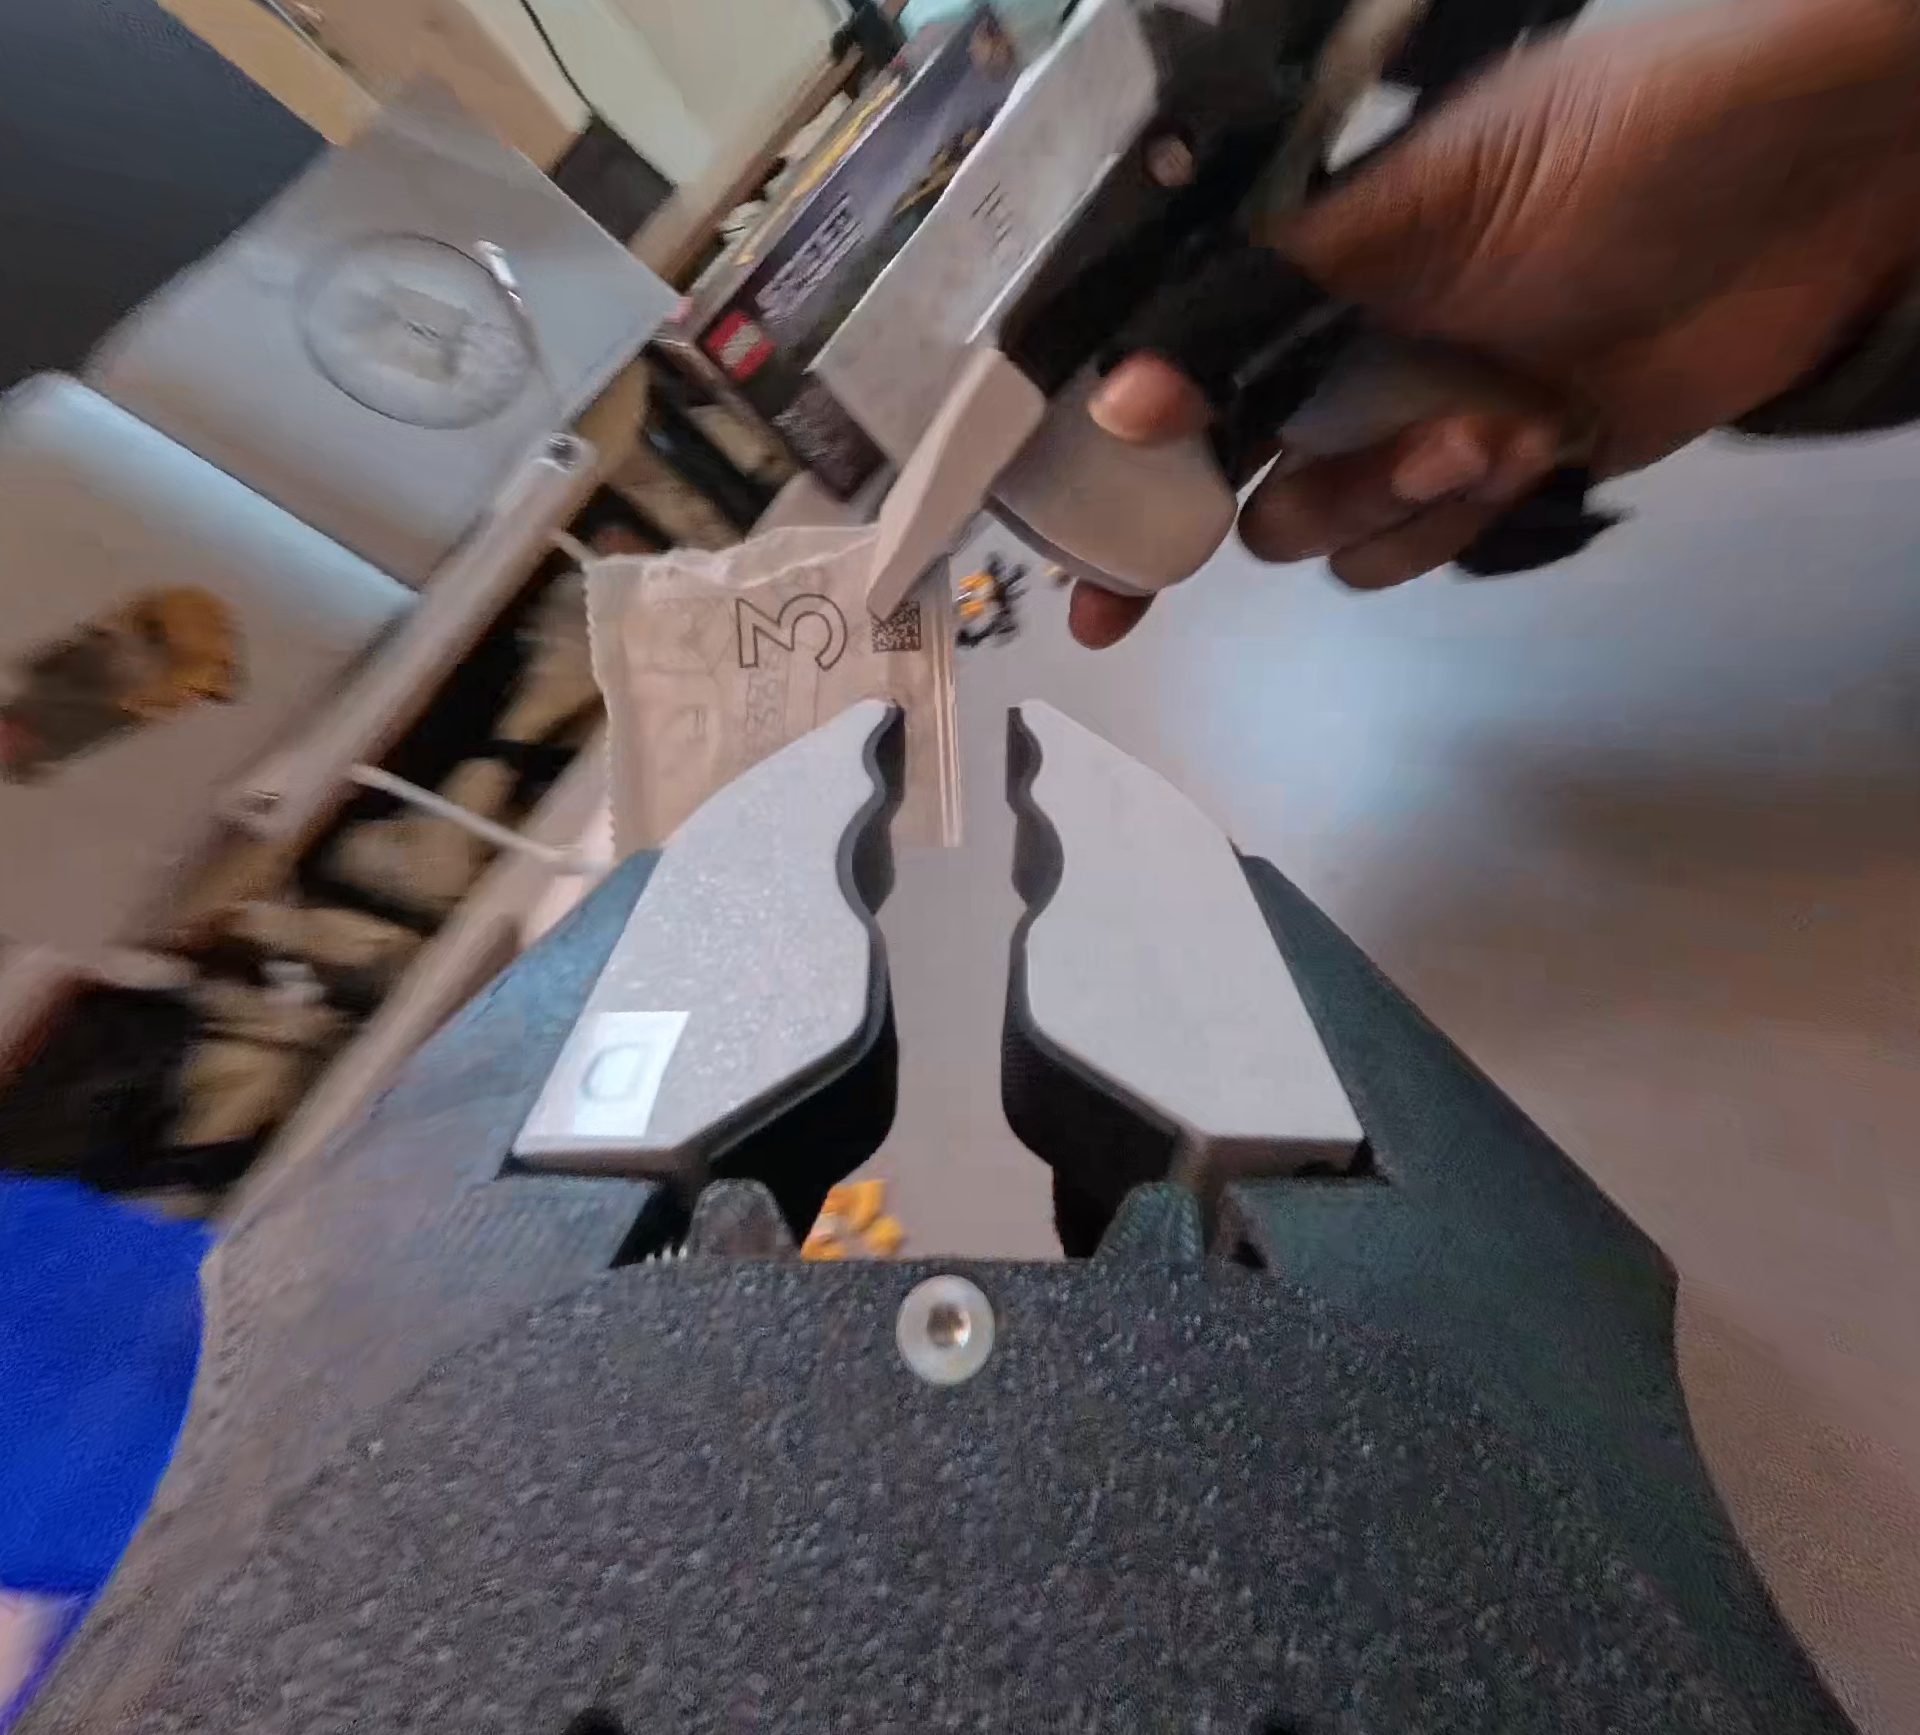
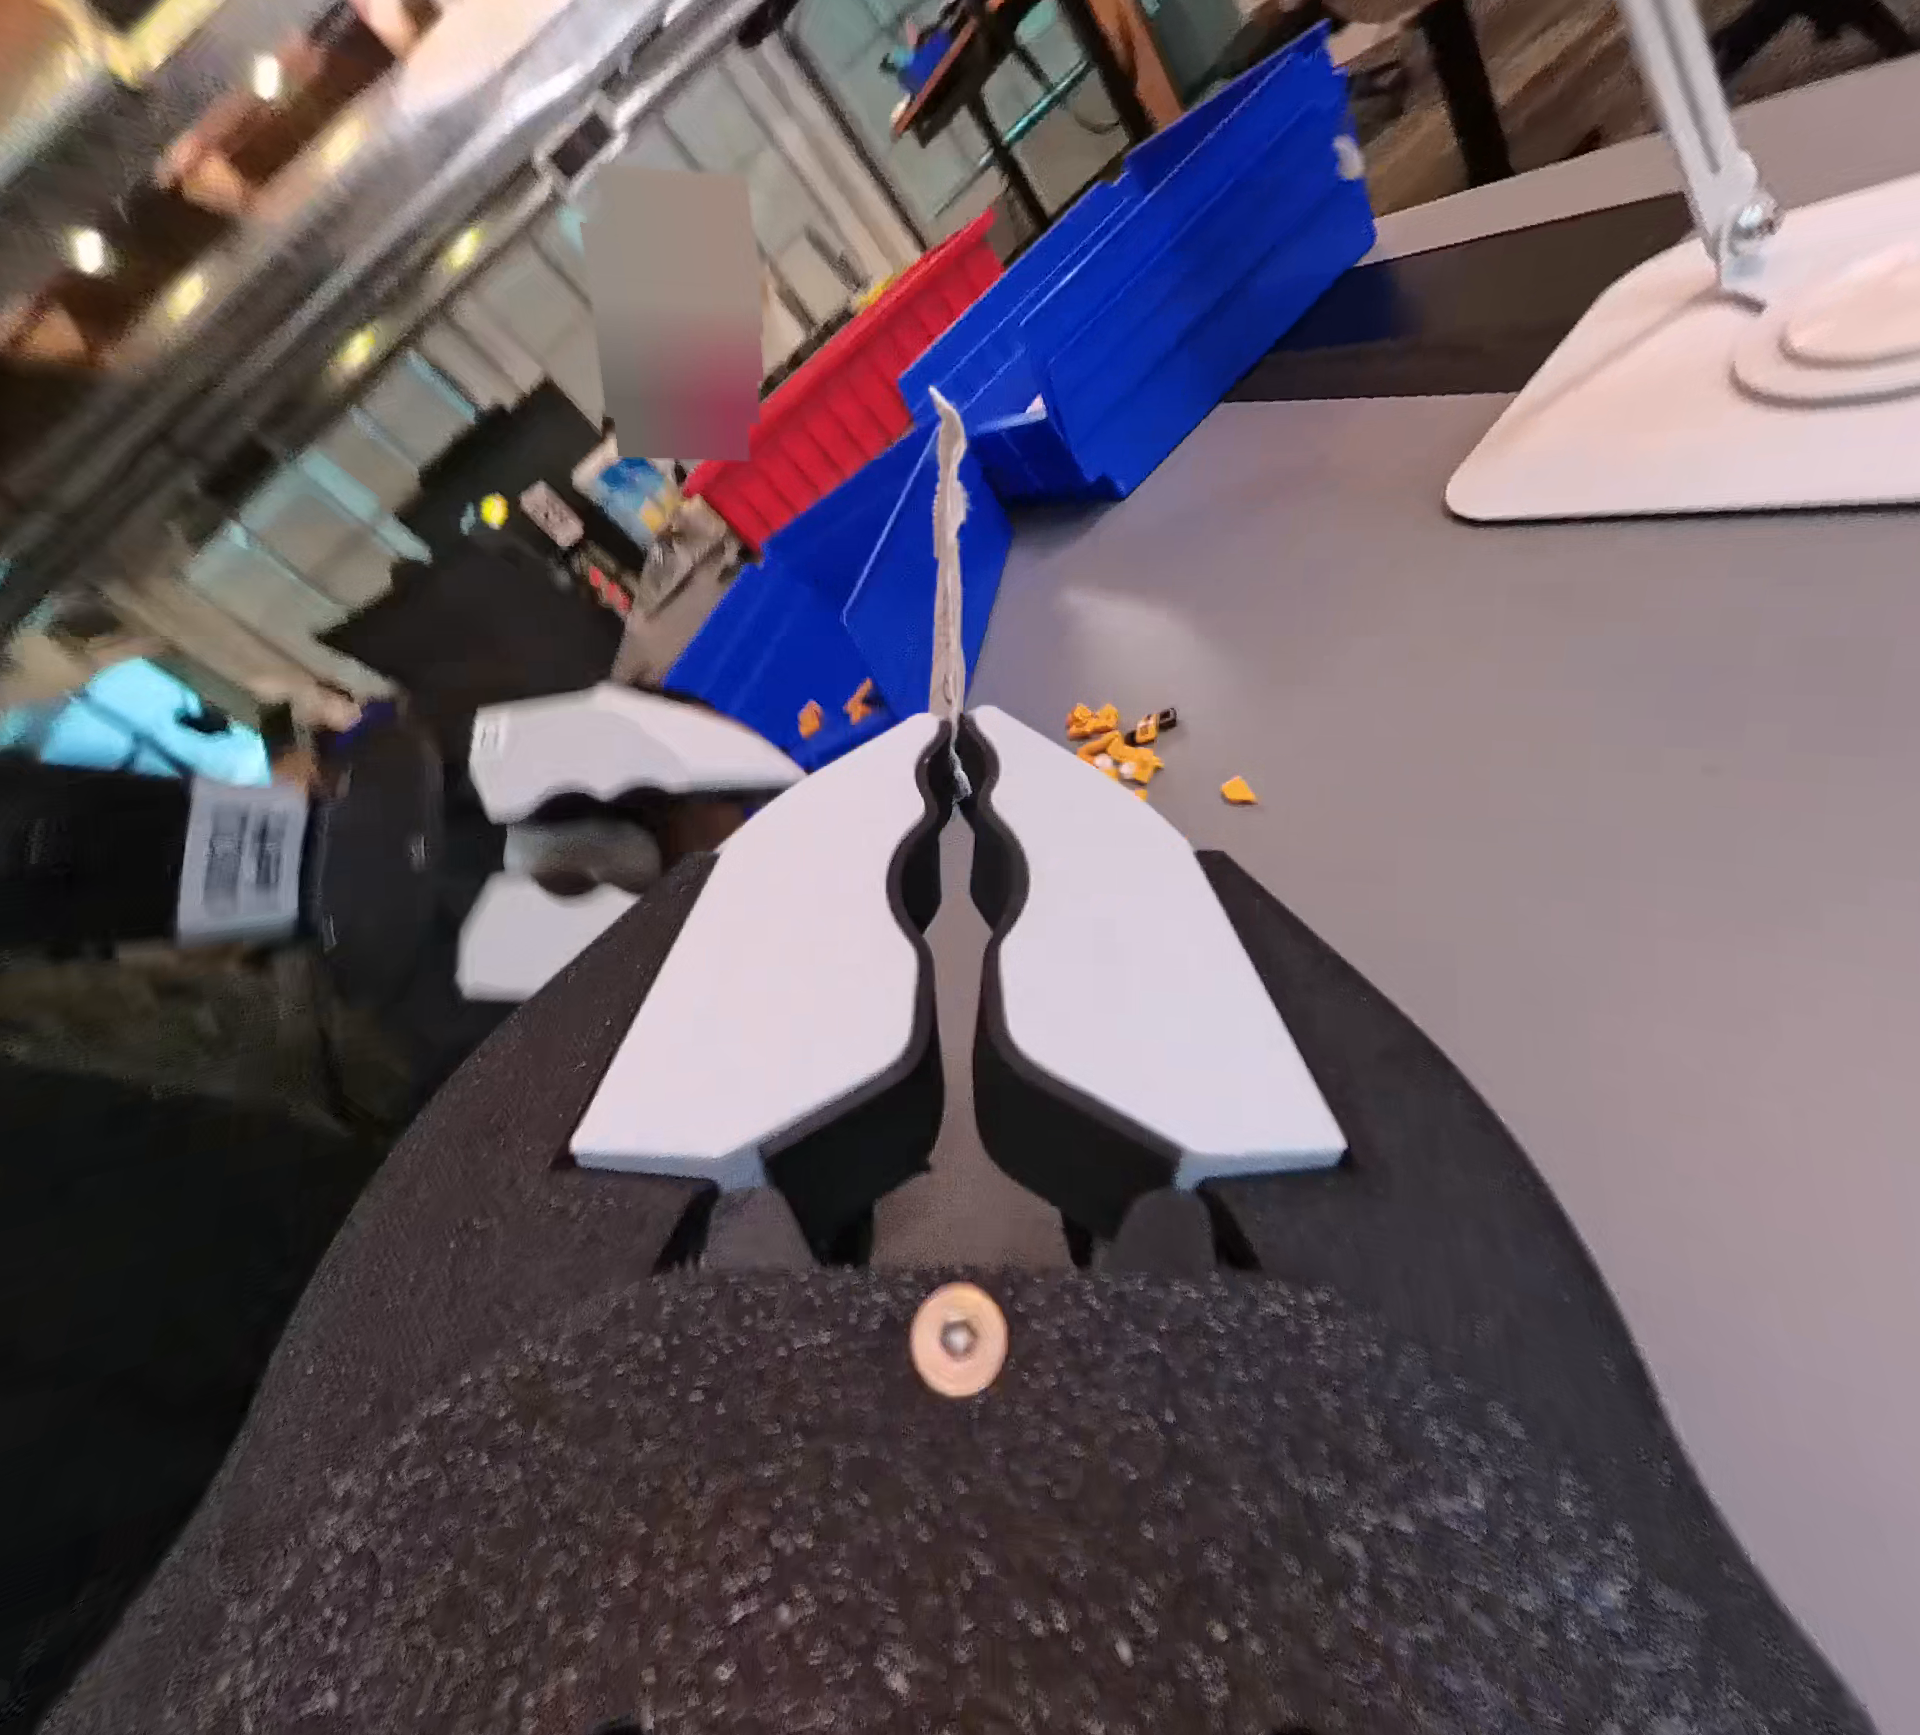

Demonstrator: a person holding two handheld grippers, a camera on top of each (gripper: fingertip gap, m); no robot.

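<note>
My right gripper [image 2: 958, 724] is shut on the edge of a pale paper bag [image 2: 948, 563], which I see edge-on rising above the fingertips. In the left wrist view the same bag [image 1: 727, 677] hangs flat, printed in black, pinched at its top corner by the right gripper [image 1: 894, 589], which a hand [image 1: 1558, 262] holds. My left gripper [image 1: 956, 714] is open just below it. The bag's side edge stands between its fingers, with a gap to each pad. The left gripper also shows open in the right wrist view [image 2: 623, 838], at the left.
Small orange and black pieces [image 2: 1117, 745] lie on the grey table [image 2: 1455, 750]. Blue bins [image 2: 1143, 314] and a red bin [image 2: 873, 397] stand behind them. A white stand base [image 2: 1714, 397] sits at the far right. A dark printed box [image 1: 831, 251] lies beyond the bag. Left tips to right tips: about 4 cm.
</note>
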